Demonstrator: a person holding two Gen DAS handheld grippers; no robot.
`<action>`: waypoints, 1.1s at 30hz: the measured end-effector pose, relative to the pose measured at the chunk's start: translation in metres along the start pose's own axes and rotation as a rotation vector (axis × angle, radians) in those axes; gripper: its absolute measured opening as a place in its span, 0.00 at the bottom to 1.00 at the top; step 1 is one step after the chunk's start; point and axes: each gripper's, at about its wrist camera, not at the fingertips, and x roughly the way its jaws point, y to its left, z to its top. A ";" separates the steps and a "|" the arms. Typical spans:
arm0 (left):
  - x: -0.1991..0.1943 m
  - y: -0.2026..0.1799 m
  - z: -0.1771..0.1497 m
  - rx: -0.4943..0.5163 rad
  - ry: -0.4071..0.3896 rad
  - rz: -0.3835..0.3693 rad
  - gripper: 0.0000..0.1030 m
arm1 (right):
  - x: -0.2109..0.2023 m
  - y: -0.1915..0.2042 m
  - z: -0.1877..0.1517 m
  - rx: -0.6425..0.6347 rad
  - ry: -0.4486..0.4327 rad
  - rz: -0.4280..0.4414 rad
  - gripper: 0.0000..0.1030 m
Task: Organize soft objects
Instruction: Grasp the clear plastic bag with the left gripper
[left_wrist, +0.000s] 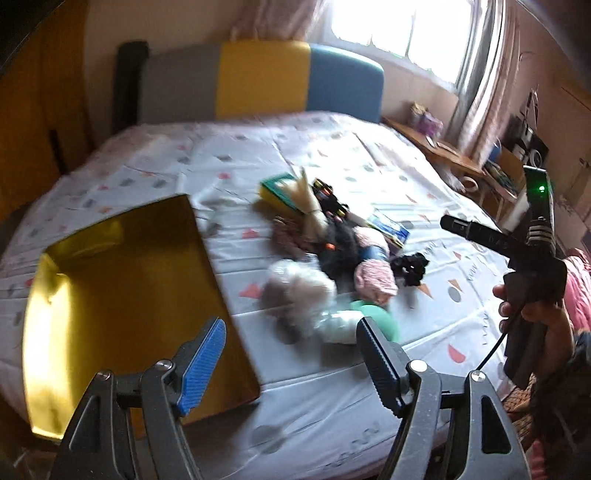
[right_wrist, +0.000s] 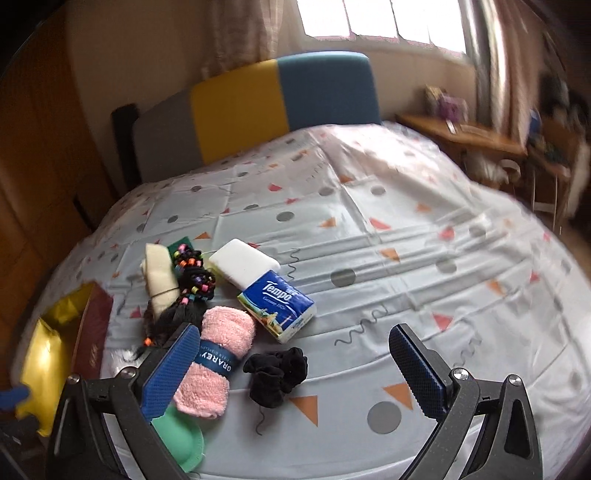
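Both grippers apart, nothing held: left gripper (left_wrist: 291, 354) over gold box (left_wrist: 122, 295) edge, right gripper (right_wrist: 291, 365) above black scrunchie (right_wrist: 277, 373), pink towel roll (right_wrist: 218, 358) beside.

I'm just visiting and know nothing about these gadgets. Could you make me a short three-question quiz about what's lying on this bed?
1. True or false: the rolled pink towel lies inside the gold box.
2. Which brand is on the blue tissue pack? A) Tempo B) Kleenex C) Scott
3. Fill in: the black scrunchie lies loose on the ____, with the right gripper open above it.

Key:
1. False; the towel lies on the bedsheet, beside the box.
2. A
3. Bedsheet
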 end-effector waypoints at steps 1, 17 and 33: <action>0.008 -0.002 0.005 -0.009 0.023 -0.016 0.71 | -0.001 -0.002 0.001 0.014 -0.005 0.007 1.00; 0.125 -0.028 0.048 0.009 0.281 0.057 0.56 | -0.005 -0.007 0.004 0.043 -0.018 0.046 1.00; 0.084 -0.015 0.033 0.021 0.127 0.031 0.31 | 0.008 -0.007 0.002 0.057 0.066 0.109 1.00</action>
